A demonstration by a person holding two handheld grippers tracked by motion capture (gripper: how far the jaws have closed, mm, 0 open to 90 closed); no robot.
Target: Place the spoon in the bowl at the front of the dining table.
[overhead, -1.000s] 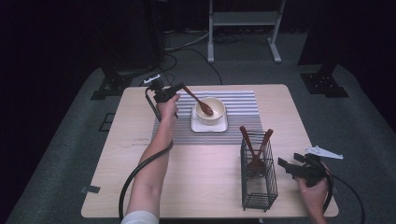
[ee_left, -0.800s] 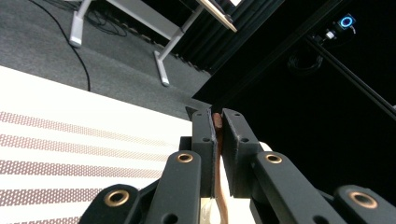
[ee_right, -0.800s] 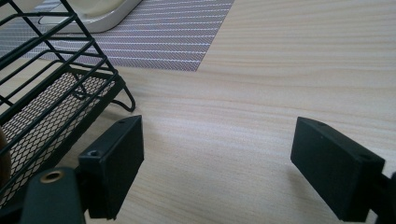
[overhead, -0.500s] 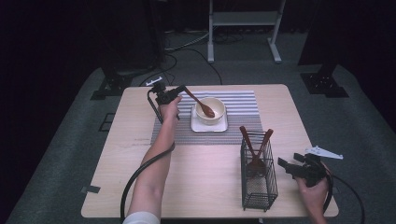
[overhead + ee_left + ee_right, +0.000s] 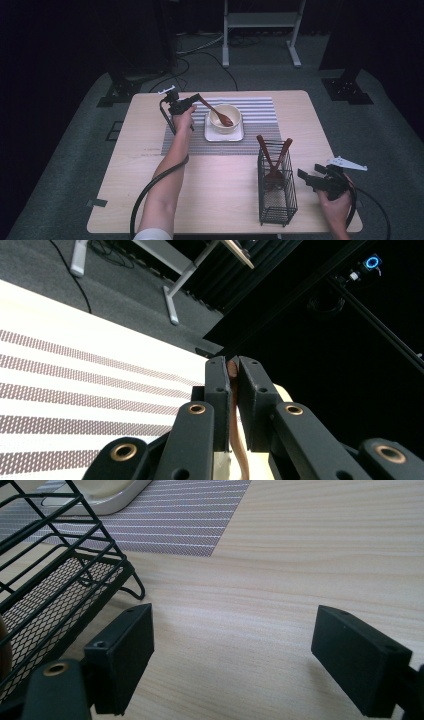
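Observation:
My left gripper point(image 5: 196, 99) is shut on the handle of a brown wooden spoon point(image 5: 217, 113), whose head rests in the cream bowl point(image 5: 225, 117) on a white square plate point(image 5: 224, 134). In the left gripper view the thin spoon handle point(image 5: 233, 405) is pinched between the two black pads. My right gripper point(image 5: 305, 179) rests near the table's front right, open, with nothing between its pads point(image 5: 125, 655). It lies just right of a black wire caddy point(image 5: 276, 192) holding two wooden utensils point(image 5: 274, 155).
A striped grey placemat point(image 5: 250, 112) lies under the plate at the table's far middle. The caddy's mesh base point(image 5: 45, 607) sits close to my right gripper's left jaw. Bare wood point(image 5: 260, 605) spreads ahead of it. Beyond the table stand a metal frame point(image 5: 260, 30) and cables.
My left hand has shifted slightly to the left with the spoon, tilting its handle lower. The right gripper has stayed in place.

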